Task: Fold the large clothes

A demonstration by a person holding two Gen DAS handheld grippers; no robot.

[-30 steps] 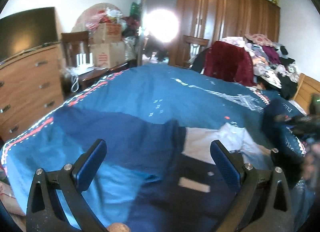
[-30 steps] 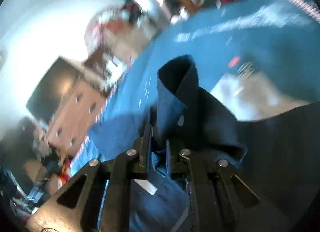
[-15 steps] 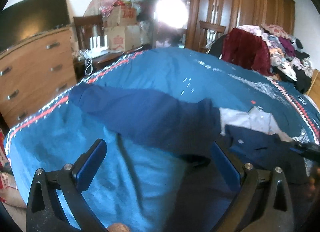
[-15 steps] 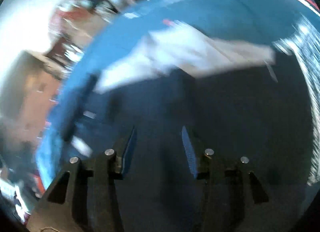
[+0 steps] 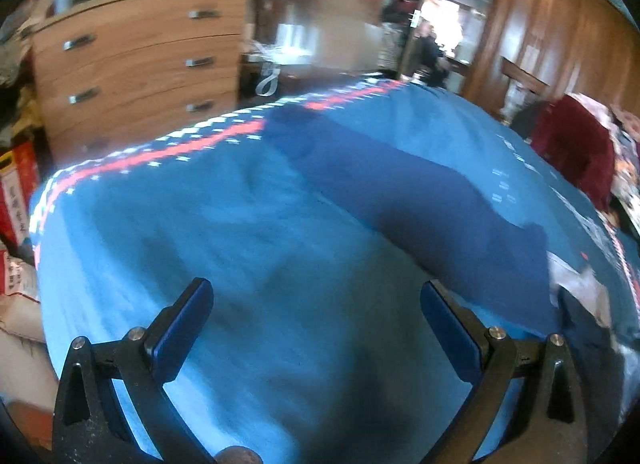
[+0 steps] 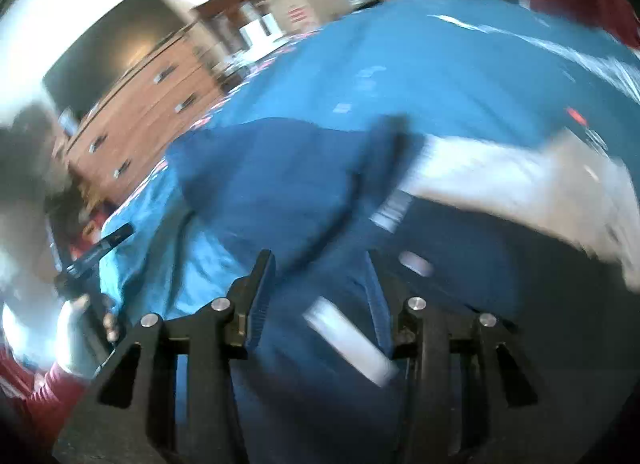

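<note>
The dark navy garment is being seen laid out on the blue bedspread, its long axis running from far left to near right. The left gripper is being held spread and empty, just short of it. The right gripper is being held parted over soft, matte cloth, the nearer one

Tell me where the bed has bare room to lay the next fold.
Free: the bedspread between the red patterned border and the navy garment. Crowded: the far right, where the clothes pile sits by the garment's white lining.
</note>
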